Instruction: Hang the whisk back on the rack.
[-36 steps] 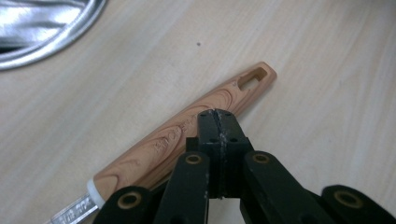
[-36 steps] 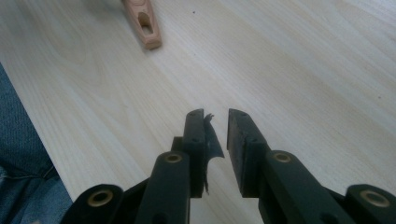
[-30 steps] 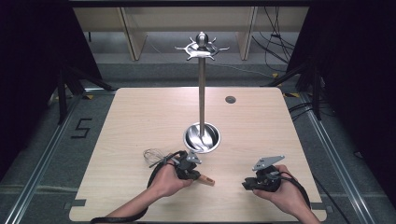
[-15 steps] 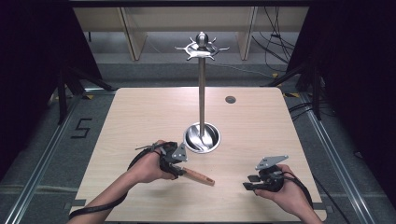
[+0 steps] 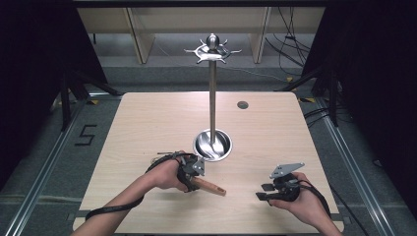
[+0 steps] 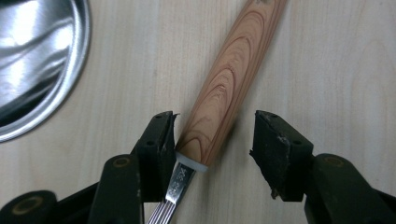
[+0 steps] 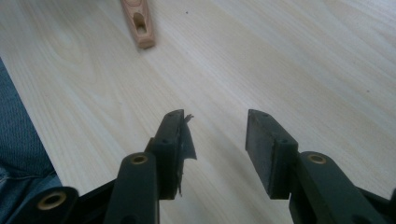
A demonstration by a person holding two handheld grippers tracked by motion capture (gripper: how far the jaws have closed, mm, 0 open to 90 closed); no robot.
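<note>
Change since earlier: Between the earlier high views and this one, the left hand-held gripper [image 5: 196, 178] had shifted from the front of the surface toward the steel bowl, and the wooden-handled utensil [image 5: 209, 187] had shifted with it; the right hand-held gripper [image 5: 264, 191] had kept nearly the same place.
Left hand-held gripper: seen from above, it sat at the front of the surface, left of centre, just before the bowl. In its own view its jaws stood wide apart around the utensil, one jaw touching the handle near the white collar, the other clear of it.
Utensil: it lay flat on the pale wooden surface [image 5: 147, 128]; its wooden handle [image 6: 231, 77] ran away from the jaws, and a metal shank [image 6: 175, 198] passed back between them. Its working end was hidden.
Right hand-held gripper: at the front right of the surface, held in the person's right hand [image 5: 305, 204]. Its jaws stood wide apart with nothing between them, pointing over bare wood toward the handle's far end [image 7: 140, 25].
Stand: a tall metal pole [image 5: 212, 98] rose from a shiny steel bowl [image 5: 212, 145] at the surface's middle, with a hooked crown on top.
</note>
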